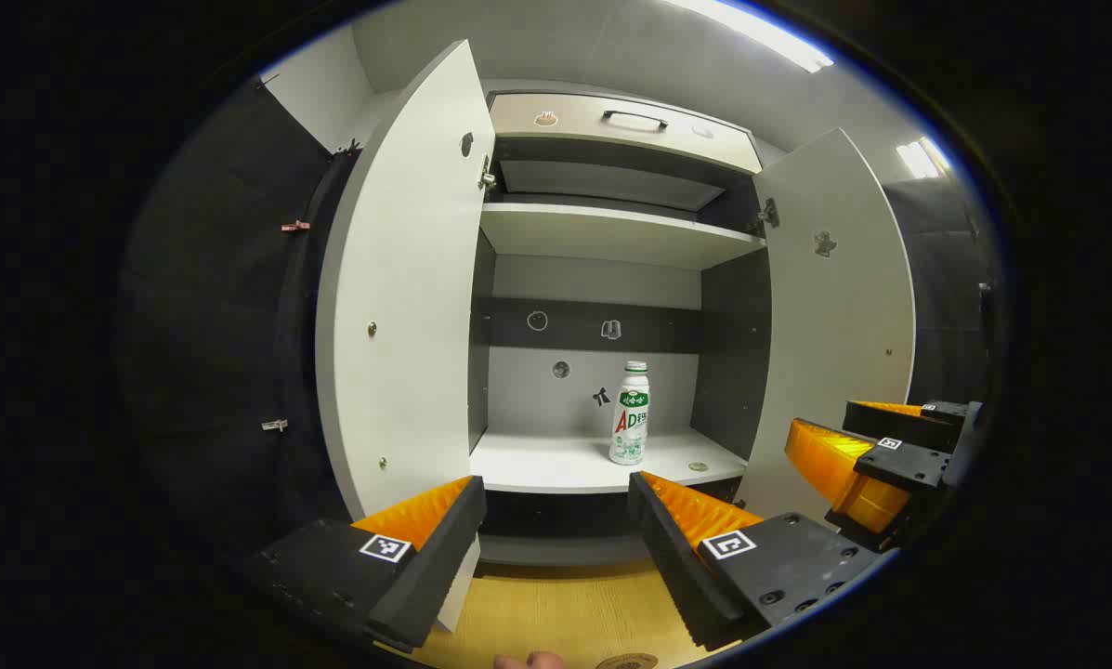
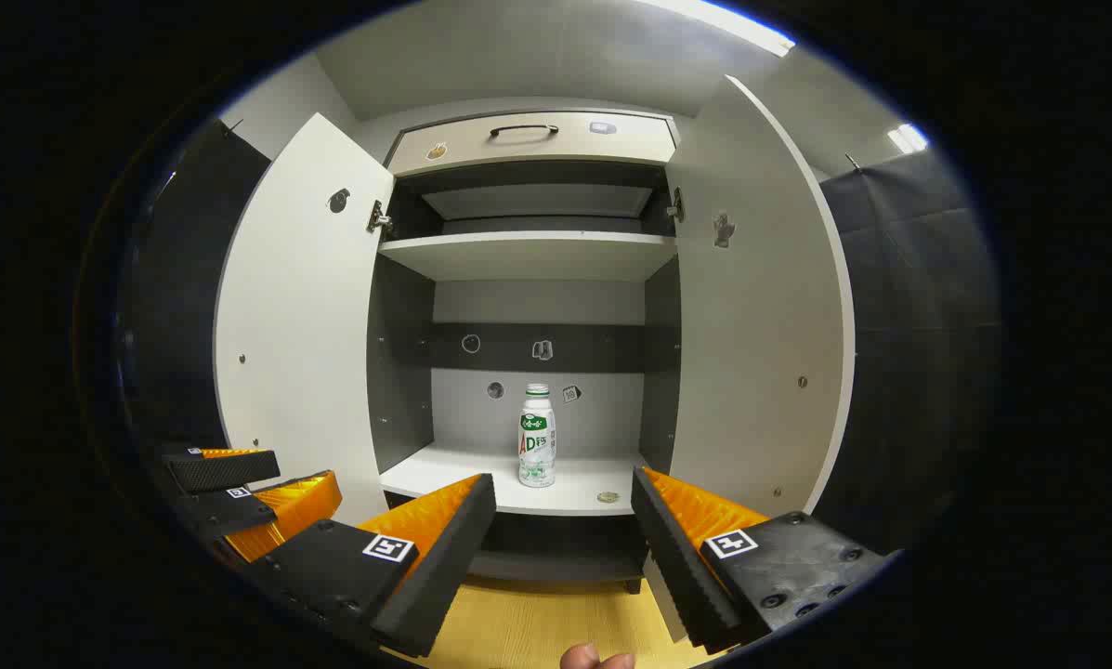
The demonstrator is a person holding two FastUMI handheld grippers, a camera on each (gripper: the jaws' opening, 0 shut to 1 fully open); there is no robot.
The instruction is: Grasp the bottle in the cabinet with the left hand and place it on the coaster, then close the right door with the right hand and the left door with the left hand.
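two handheld grippers, wedge-shaped fingers

left gripper (image 1: 556, 520) and right gripper (image 2: 563, 520): ribbed pads, square black-and-white tags, dark screwed mounts.

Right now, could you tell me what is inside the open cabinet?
On the lower shelf of the cabinet stands one upright bottle, with a small round disc lying apart from it near the front edge. The upper shelf's top surface is hidden from below.

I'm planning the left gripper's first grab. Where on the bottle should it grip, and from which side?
Likely the bottle at mid-body, around the label, approached straight in from the open cabinet front. It stands upright on the lower shelf with free space either side, so the open left gripper can straddle it with level fingers.
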